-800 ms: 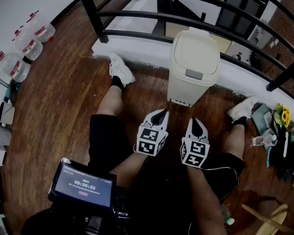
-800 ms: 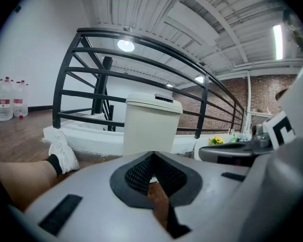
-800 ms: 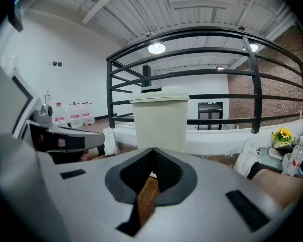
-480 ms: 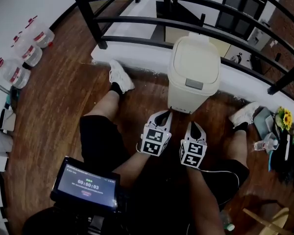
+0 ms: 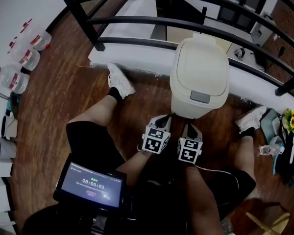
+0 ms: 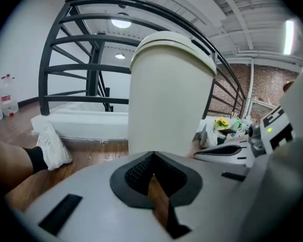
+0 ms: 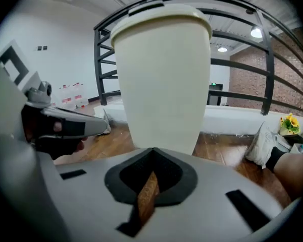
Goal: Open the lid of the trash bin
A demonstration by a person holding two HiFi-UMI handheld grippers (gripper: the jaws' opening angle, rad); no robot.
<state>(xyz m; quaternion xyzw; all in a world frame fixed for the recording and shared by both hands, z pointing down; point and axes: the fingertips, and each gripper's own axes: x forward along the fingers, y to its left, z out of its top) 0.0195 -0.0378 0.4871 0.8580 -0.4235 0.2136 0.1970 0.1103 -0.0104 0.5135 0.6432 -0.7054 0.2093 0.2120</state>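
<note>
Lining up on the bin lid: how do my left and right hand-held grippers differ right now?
The left hand-held gripper leans rightward toward the trash bin; the right hand-held gripper points straight at it. The left one's tip sits nearer the bin's base. Both are shut, empty, and low, below the lid.

black railing (image 5: 78,14) | water bottles (image 5: 25,57) far left | sunflowers (image 5: 290,122) far right | wood floor (image 5: 54,106)

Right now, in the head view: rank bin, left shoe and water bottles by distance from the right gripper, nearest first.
1. Bin, directly ahead of the right gripper.
2. Left shoe, ahead and to the left, by the ledge.
3. Water bottles, far left by the wall.
</note>
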